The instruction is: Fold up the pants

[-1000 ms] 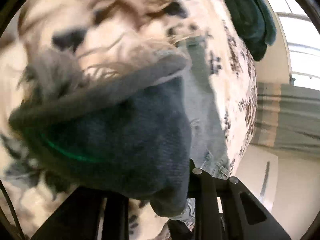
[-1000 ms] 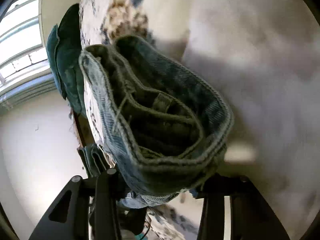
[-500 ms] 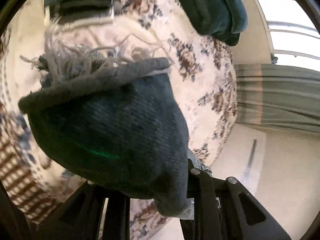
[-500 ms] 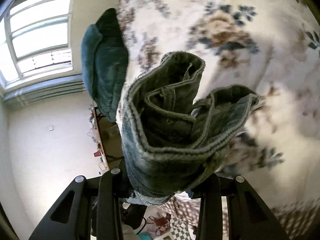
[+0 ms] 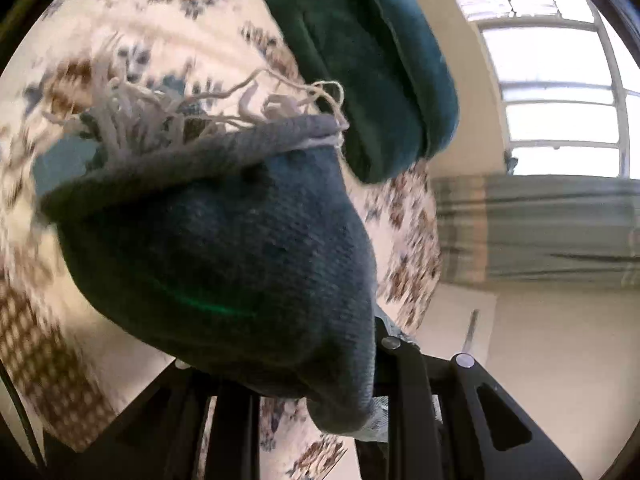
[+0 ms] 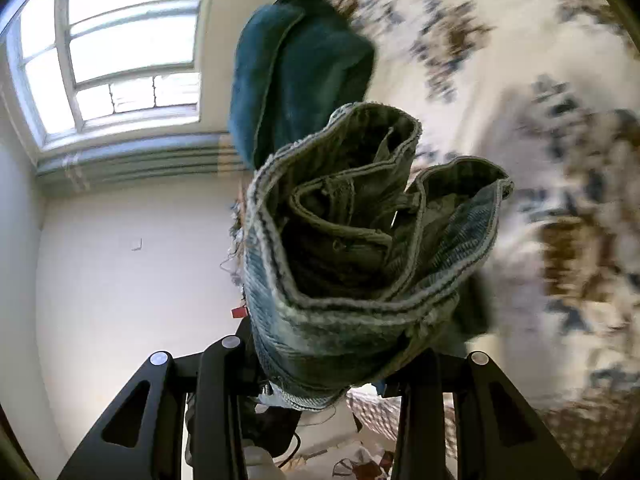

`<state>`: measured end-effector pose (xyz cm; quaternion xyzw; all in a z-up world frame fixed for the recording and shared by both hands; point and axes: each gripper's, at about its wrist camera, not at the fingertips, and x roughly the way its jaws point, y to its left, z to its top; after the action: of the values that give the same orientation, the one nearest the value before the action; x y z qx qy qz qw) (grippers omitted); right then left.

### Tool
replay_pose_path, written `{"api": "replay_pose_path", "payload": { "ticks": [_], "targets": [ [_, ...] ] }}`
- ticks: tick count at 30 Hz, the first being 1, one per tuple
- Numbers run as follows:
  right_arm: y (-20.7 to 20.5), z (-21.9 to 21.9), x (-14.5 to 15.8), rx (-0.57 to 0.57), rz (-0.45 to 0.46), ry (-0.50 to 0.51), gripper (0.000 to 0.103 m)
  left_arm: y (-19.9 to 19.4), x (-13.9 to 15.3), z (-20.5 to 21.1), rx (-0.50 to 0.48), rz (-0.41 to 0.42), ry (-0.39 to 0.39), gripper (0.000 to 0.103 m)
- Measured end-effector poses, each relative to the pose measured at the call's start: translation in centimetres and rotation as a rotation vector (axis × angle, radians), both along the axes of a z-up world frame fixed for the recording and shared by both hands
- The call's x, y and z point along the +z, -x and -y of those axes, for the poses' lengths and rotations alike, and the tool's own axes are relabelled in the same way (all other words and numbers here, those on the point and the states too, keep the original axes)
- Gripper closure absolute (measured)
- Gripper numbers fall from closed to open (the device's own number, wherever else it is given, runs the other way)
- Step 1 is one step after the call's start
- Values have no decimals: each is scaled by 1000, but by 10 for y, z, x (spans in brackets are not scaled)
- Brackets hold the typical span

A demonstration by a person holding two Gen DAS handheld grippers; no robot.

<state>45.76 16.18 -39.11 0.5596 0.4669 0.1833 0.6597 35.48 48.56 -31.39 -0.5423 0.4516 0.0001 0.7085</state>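
Left wrist view: the left gripper (image 5: 308, 392) is clamped on a frayed hem (image 5: 224, 148) of the pants (image 5: 224, 248), held up off the floral carpet (image 5: 192, 32). Right wrist view: the right gripper (image 6: 320, 384) pinches the bunched waistband (image 6: 360, 240), also lifted, so the pants probably run lengthwise between both grippers, a teal cushion (image 6: 296, 64) beyond

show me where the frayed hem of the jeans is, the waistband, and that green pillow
frayed hem (image 5: 168, 120), left wrist view, on the loose white threads.
waistband (image 6: 352, 312), right wrist view, on the stitched outer edge.
green pillow (image 5: 384, 64), left wrist view, mid-face.
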Motion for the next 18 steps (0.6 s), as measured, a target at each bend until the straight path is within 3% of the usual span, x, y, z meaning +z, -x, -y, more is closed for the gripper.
{"api": "replay_pose_path", "payload": {
  "ticks": [3,5,8,10,13,18],
  "targets": [
    [-24,-64,-3,37,55,16,63,-17,-9,-49,-7,39,-9,85],
    [-34,-102,-14,65,91,46,63,-23,-34,-77,-31,43,-20,85],
    [-31,-144,-64,80,52,63,63,-31,-100,-107,-58,-31,-18,85],
    [-16,-165,-117,85,-34,70,63,-19,-158,-119,-67,-121,-1,85],
    [15,-179,-164,107,-127,111,63,7,-222,-126,-57,-201,69,85],
    [45,-182,-180,142,-132,160,64,35,-235,-114,-42,-166,91,84]
  ]
}}
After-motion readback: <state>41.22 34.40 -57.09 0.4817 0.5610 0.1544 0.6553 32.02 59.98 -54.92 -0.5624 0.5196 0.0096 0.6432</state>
